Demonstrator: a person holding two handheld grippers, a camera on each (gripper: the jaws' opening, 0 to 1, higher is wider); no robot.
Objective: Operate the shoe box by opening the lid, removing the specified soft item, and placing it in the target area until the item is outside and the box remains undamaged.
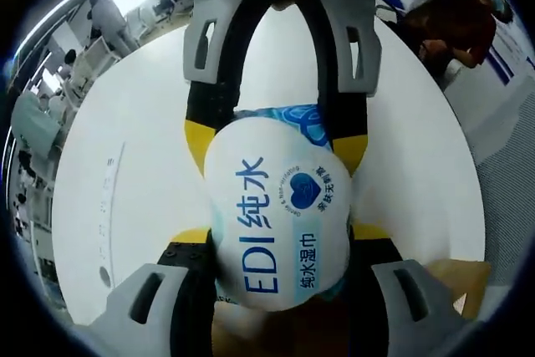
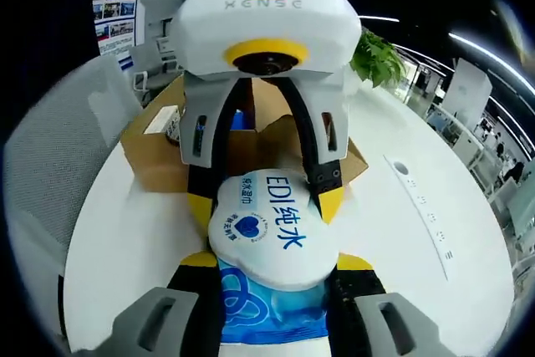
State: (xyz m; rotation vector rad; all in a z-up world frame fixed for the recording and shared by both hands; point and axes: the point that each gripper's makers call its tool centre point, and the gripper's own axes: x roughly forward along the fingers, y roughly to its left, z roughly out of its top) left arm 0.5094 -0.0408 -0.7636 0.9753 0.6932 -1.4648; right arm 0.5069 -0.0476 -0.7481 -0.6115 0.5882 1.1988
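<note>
The 2 hand-held grippers face each other over a white round counter (image 1: 134, 123), both clamped on the same soft wipes pack (image 1: 276, 206).

In the left gripper view, the left hand-held gripper (image 1: 280, 244) rises from the bottom with its yellow-tipped jaws pressed against the 2 sides of the pack's near end. The right hand-held gripper (image 1: 276, 144) reaches in from the top, pointing toward the camera, its yellow tips closed on the pack's far end. The pack's white label with blue print faces the camera.

In the right gripper view, the right hand-held gripper (image 2: 272, 261) comes up from the bottom, jaws grasping the blue-patterned end of the pack (image 2: 272, 240). The left hand-held gripper (image 2: 266, 202) hangs down from the top, its white body with a green light and yellow ring above, and its tips pinch the pack's labelled end from both sides.

The pack is outside the box (image 2: 159, 152), held between the 2 hand-held grippers above the counter (image 2: 401, 232). I cannot tell whether it touches the surface. The brown cardboard box sits just behind the pack with its lid flaps open. A green plant (image 2: 380, 56) stands beyond the counter's far edge.
</note>
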